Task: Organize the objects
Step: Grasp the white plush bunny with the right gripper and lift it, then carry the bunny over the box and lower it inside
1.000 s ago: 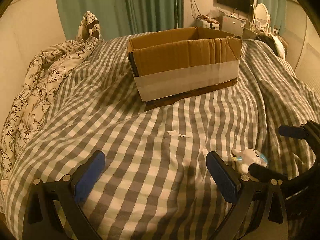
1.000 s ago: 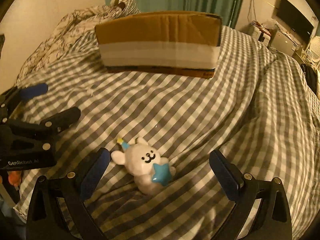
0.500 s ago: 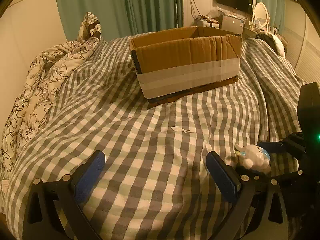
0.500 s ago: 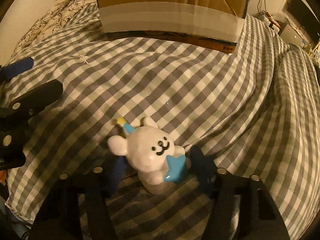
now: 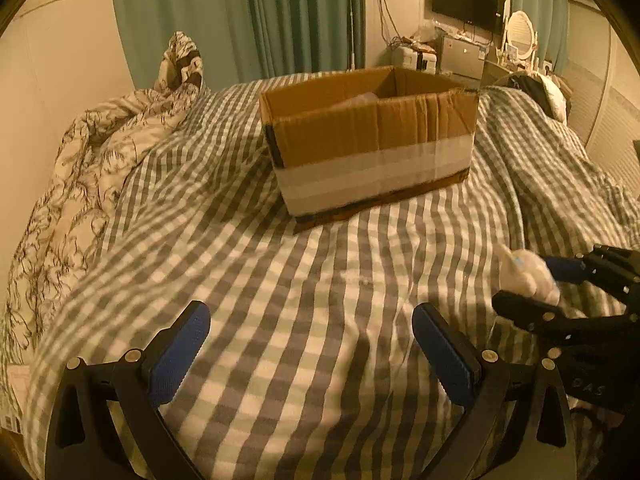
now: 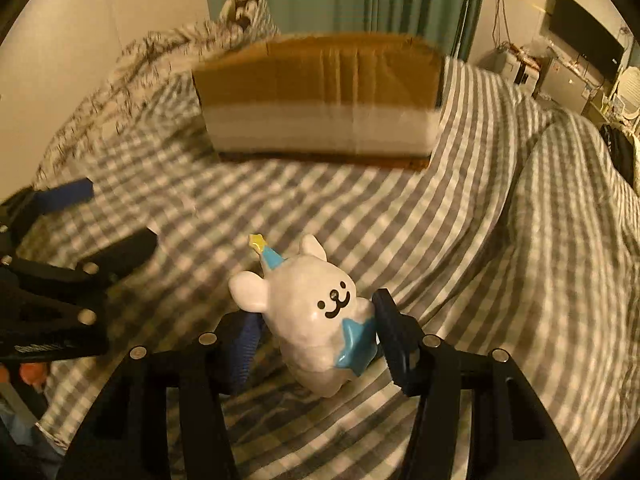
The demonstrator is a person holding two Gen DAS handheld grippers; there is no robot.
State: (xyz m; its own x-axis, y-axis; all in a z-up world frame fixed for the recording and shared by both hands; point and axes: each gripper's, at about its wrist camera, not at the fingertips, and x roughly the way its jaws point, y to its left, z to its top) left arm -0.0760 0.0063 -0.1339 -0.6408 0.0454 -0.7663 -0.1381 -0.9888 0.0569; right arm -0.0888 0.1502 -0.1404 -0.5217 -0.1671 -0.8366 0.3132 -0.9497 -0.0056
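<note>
Bear figurine (image 6: pixel 316 312), white and glossy with a blue party hat and blue star, sat clamped between the closed fingers of the right gripper (image 6: pixel 316 332), lifted just clear of the gingham bedspread (image 6: pixel 460 240) in front of the cardboard box (image 6: pixel 320 96). The left gripper (image 5: pixel 308 344) hovered wide open and empty, in front of the box and beside the toy. The smooth, rounded body looked apt to slip or twist out of the narrow pads if it were swung quickly toward the box, and a drop onto the soft, rumpled cover could send it rolling. The open-topped box, banded with pale tape, rested on the bed; a floral duvet (image 5: pixel 80 184) lay bunched to the box's left, with green curtains (image 5: pixel 240 16) and a wall-mounted television (image 5: pixel 468 2) behind it.
</note>
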